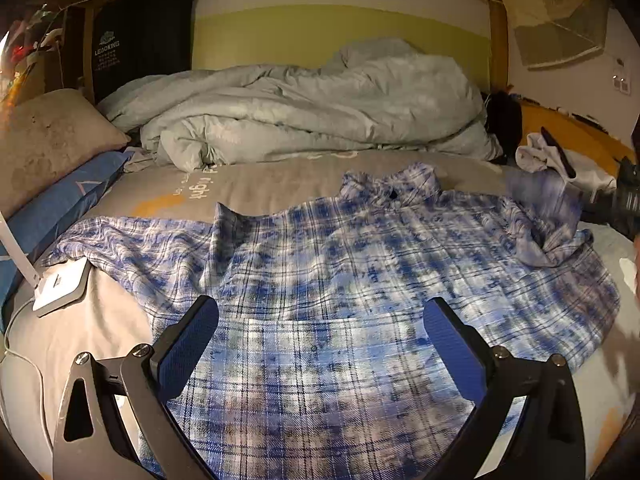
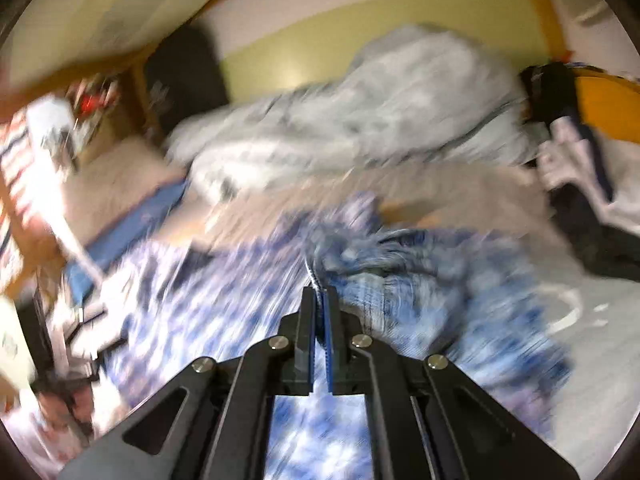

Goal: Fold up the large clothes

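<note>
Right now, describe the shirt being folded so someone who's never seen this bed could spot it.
On the bed, in front of the rumpled pale grey duvet, the plaid shirt lies spread flat across the sheet. It is the only checked fabric there, blue and white with dark lines.

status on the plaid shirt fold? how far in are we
Early. Done: the plaid shirt lies spread on the bed, collar away from the camera. In hand: the right gripper is shut on a pinch of the shirt's fabric, with the right sleeve bunched and lifted inward. The left gripper is open above the hem. Left: no finished fold yet; left sleeve lies out flat.
</note>
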Available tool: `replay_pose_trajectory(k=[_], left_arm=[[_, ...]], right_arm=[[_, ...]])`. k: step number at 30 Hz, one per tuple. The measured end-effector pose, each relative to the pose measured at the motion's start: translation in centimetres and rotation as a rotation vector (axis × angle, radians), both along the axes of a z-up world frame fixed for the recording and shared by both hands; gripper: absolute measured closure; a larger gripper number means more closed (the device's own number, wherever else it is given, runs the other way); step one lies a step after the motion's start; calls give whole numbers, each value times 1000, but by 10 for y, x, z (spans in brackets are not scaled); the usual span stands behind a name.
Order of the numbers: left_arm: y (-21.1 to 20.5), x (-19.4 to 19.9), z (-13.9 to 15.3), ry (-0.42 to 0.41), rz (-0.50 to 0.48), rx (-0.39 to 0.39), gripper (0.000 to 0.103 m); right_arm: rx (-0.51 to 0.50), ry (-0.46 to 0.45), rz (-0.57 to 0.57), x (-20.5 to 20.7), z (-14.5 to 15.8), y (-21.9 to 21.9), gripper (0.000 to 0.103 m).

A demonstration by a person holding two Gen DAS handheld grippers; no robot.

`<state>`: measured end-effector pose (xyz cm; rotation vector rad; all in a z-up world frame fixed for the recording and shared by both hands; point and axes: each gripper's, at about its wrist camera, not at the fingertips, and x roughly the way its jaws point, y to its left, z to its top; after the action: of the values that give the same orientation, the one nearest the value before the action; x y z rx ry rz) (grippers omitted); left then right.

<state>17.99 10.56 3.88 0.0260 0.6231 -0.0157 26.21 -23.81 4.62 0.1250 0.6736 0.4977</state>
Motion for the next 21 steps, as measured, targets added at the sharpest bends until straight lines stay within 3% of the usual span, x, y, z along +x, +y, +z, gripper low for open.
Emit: replay_pose_trajectory(k=[6,8,9,10,12,14,15,18,21], left_arm=[[-6,-7,4,2,-41,-12,7],[-9,-6,1,13,-55,-19,10],[-11,-6,-1,21,-63,-20,13],[-14,-5,-4,31,-75,-19,15],[-21,-5,-9,50,-98,-15,21],[-31,-6,-14,70,-129,-13,27],[-36,-7,-16,78,-143,-10,28],[-62,-13,-17,81,-189,14,28],[-91,-15,-17,99,-256,25,28]], right_arm=[[-121,118,80,-10,-50,41,98],[-137,111,77,-18,-49,36,89],[-144,91,69,-23,-43,33,76],[-149,72,57,-25,-40,31,56],[-152,-1,-3,-33,-22,19,33],[-184,-43,-78,-40,-7,10,22],[-234,-56,-143,-44,0,4,12],[-323,-100,-291,-49,16,-15,0],[-358,-104,-331,-49,28,-28,0]])
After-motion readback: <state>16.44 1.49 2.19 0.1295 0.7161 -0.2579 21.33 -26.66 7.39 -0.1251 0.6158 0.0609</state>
